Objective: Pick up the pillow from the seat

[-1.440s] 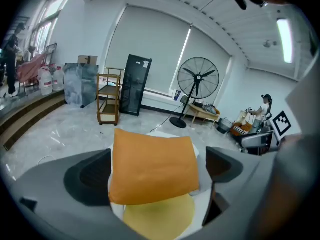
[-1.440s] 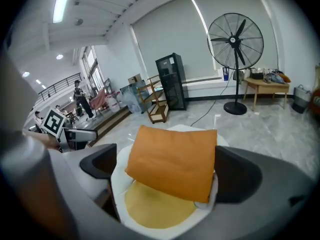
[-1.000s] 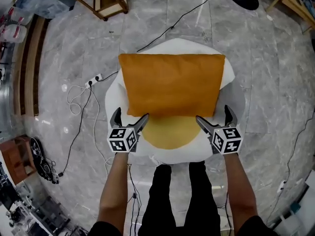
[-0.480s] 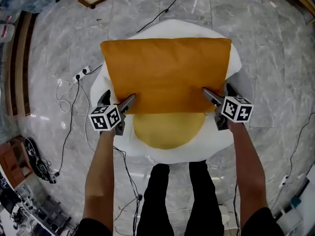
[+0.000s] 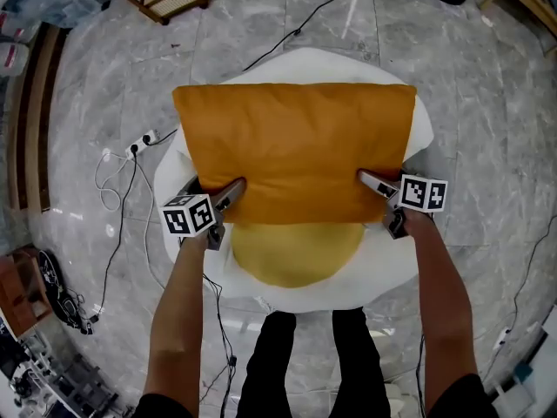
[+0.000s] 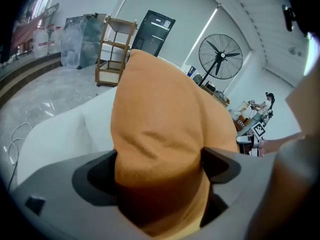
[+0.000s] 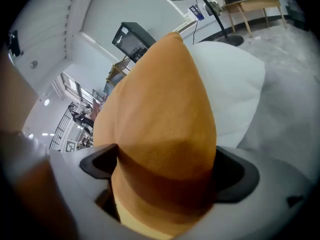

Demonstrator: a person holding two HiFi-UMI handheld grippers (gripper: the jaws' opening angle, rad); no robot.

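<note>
Jaws of the left gripper (image 5: 228,192) are clamped on the 7 o'clock corner of the orange rectangular fabric pillow (image 5: 294,151); the right gripper (image 5: 373,181) pinches its 5 o'clock corner. It covers the 12 o'clock half of the white round cushioned seat (image 5: 389,264).

White seat (image 5: 313,66) on marble floor (image 5: 487,103), power strip (image 5: 141,142) alongside

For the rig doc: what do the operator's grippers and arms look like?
The left gripper and right gripper match: grey moulded bodies with dark jaw pads, each carrying a white marker cube printed with black square patterns. The forearms are bare, with no sleeves in view. The person wears black trousers.
</note>
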